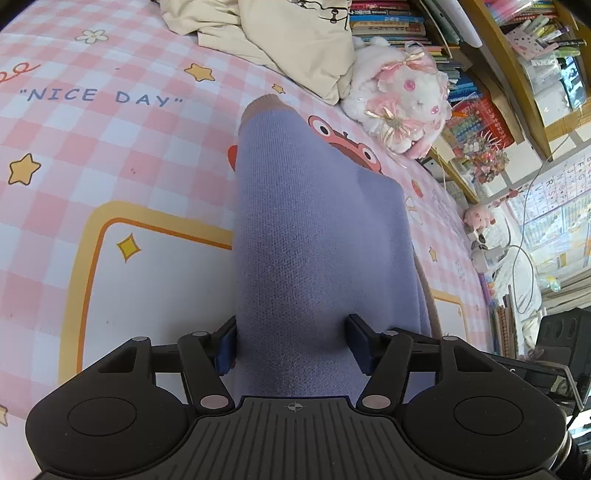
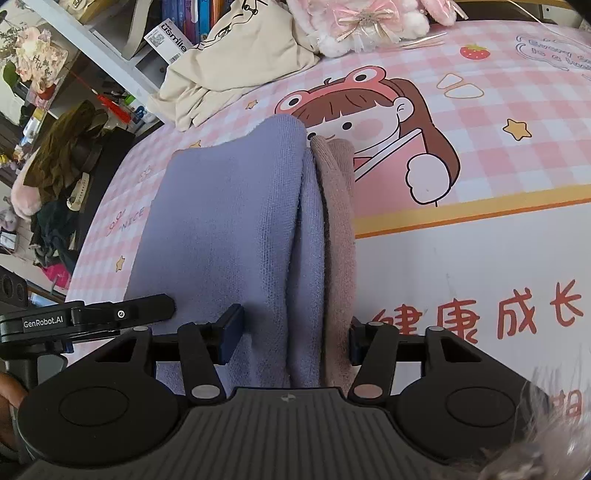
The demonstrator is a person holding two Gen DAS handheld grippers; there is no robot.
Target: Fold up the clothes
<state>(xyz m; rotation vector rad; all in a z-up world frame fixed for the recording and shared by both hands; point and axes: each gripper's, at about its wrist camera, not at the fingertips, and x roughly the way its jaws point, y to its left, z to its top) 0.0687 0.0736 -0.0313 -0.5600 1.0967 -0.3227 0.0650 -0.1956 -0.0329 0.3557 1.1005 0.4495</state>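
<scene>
1. Black plastic is forming the left gripper (image 1: 291, 341); its two blue-padded fingers are standing wide apart, with the lavender knit sweater (image 1: 314, 240) filling the gap between them. Whether the pads are pressing on the cloth cannot be told.
2. The right gripper (image 2: 295, 338) is showing the same arrangement: fingers spread, with folds of the sweater (image 2: 229, 221) passing between them. A firm grip cannot be confirmed here either.
3. In the right wrist view, the left gripper (image 2: 122, 314) is lying just beside the sweater's left edge.
4. The sweater is lying on the pink checked sheet (image 1: 110, 147), stretching away from both grippers. A brownish-pink trim (image 2: 338, 229) is running along its right edge in the right wrist view and is capping its far end (image 1: 264, 103) in the left wrist view.
5. The sheet is carrying the printed words "NICE DAY", yellow stars and a cartoon girl in a frog hat (image 2: 373, 122); the sweater is covering part of that figure.
6. Beyond the sweater, a cream garment (image 1: 280, 40) is lying crumpled, touching a white and pink plush toy (image 1: 402, 99).
7. Shelves of books (image 1: 391, 22) are standing behind the bed.
</scene>
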